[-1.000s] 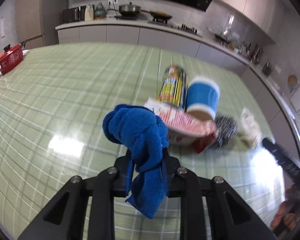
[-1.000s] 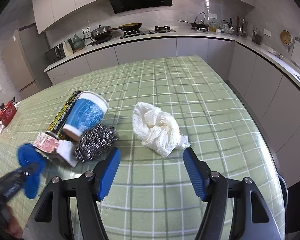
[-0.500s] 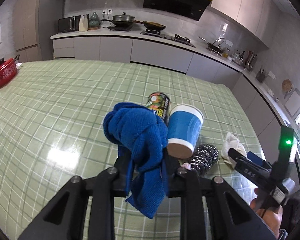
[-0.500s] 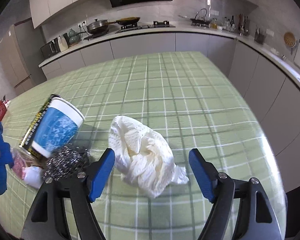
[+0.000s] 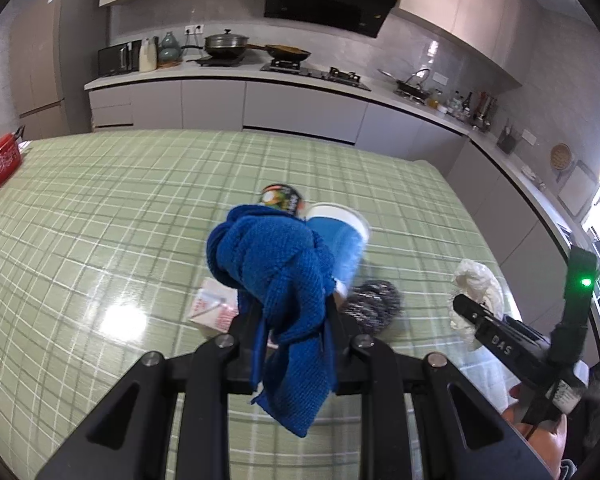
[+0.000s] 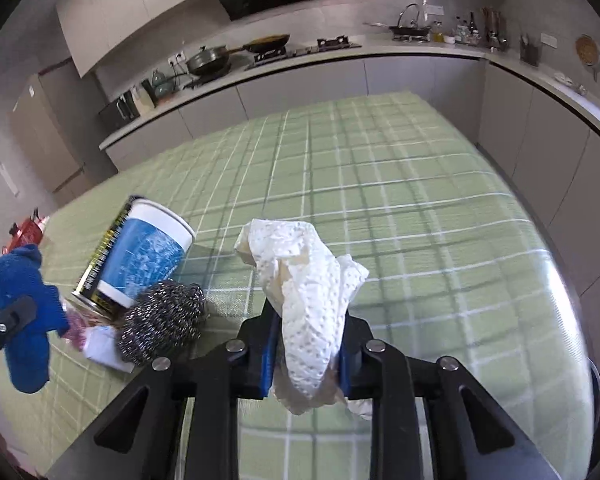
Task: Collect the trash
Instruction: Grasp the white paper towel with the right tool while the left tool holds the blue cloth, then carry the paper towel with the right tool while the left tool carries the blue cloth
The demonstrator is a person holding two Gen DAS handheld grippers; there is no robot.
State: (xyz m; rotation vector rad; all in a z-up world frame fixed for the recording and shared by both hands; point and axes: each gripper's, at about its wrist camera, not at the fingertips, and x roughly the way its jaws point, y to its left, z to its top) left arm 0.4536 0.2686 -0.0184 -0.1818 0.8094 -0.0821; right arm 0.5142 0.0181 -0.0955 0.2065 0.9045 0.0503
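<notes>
In the left wrist view, the left gripper is pinched on a blue cloth that bunches above the fingertips and hangs down behind them, held up off the green checked table. Straight ahead of it, in the middle of the table, lies the remaining litter: a blue paper cup on its side with its long axis running away toward the far edge, a printed can just beside it and parallel, a steel scouring ball at the cup's near end, and a flat red-and-white packet partly hidden by the cloth. The right gripper shows toward the table's right edge. In the right wrist view, the right gripper is clamped on a crumpled white paper towel, which looks lifted clear of the table. The cup, can and scouring ball sit to its left, so the left gripper is nearer that pile. With both claws full, the likely next move is carrying the 2 loads to a bin, which neither view shows.
</notes>
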